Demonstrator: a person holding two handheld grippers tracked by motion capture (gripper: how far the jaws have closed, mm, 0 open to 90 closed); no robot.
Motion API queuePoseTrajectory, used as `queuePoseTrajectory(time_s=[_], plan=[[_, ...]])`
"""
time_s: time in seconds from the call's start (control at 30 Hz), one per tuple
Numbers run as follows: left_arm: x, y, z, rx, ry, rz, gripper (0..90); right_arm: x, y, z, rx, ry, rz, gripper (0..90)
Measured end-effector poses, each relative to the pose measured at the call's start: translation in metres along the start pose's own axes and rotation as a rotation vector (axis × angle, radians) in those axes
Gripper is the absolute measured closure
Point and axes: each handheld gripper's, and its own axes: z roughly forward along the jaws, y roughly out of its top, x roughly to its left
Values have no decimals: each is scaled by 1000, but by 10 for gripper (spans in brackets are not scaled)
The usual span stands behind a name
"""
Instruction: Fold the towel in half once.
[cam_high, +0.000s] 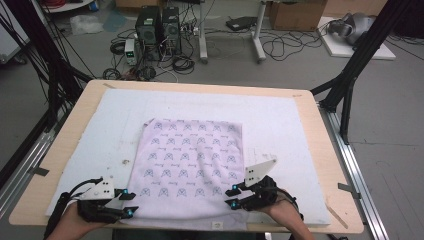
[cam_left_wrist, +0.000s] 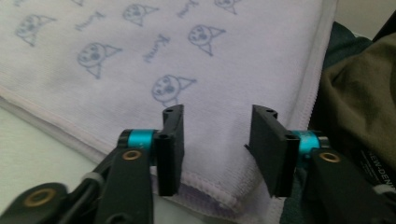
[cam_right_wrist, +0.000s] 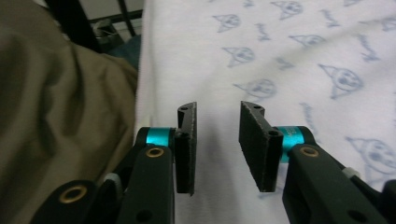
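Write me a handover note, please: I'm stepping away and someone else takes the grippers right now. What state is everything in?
Left gripper: jaws apart, at the near left corner of the printed cloth, gripping nothing.
Right gripper: jaws apart, at the near right edge of the cloth, nothing pinched.
The cloth lies spread and mostly flat on the white mat, on the wooden table, with its near hem at the table's front edge.
Done: cloth laid out, both grippers lined up at the near edge.
Left: probably close on the near corners and start the fold; no fold made yet.
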Motion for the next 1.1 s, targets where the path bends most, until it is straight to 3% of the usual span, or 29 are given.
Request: queuePoseTrajectory(time_s=[0.07, 0.13, 0.2, 0.23, 0.3, 0.33, 0.37, 0.47, 0.53, 0.63, 0.77, 0.87, 0.93, 0.97, 1.03, 1.1], plan=[[-1, -3, 2, 8, 1, 5, 604, 3, -2, 3, 15, 7, -4, 617], [-1, -4, 3, 7, -12, 4, 733, 5, -6, 10, 50, 0, -12, 602], [-2, -1, 3, -2, -8, 13, 859, 5, -9, 16, 83, -1, -10, 664], [-1, 0, 1, -1, -9, 15, 871, 4, -9, 18, 94, -6, -12, 714], [0, 3, -4, -22, -14, 4, 877, 3, -8, 19, 100, 13, -17, 854], [1, 5, -8, -36, -18, 0, 878, 3, -6, 18, 108, 12, -24, 867], [0, 7, -13, -50, -18, 3, 878, 3, -4, 15, 94, 37, -22, 871], [1, 12, -24, -99, -35, 3, 861, 8, 5, -2, -30, 88, -37, 825], [7, 16, -25, -108, -11, -17, 706, 6, 9, -9, -56, 78, -29, 755], [20, 22, -21, -105, 26, -20, 625, -7, 12, -17, -73, 28, 6, 645], [48, 35, -7, -82, 152, -48, 597, -36, 16, -23, -46, -128, 60, 608], [72, 44, 5, -80, 220, -90, 603, -66, 18, -25, -27, -243, 102, 567], [91, 51, 14, -76, 255, -118, 603, -89, 19, -27, -23, -293, 144, 550], [104, 56, 19, -64, 297, -126, 604, -98, 20, -28, -27, -309, 154, 536], [126, 62, 25, -101, 318, -188, 628, -122, 22, -28, -20, -353, 181, 536], [146, 67, 30, -92, 391, -201, 696, -140, 23, -26, -9, -383, 204, 536]])
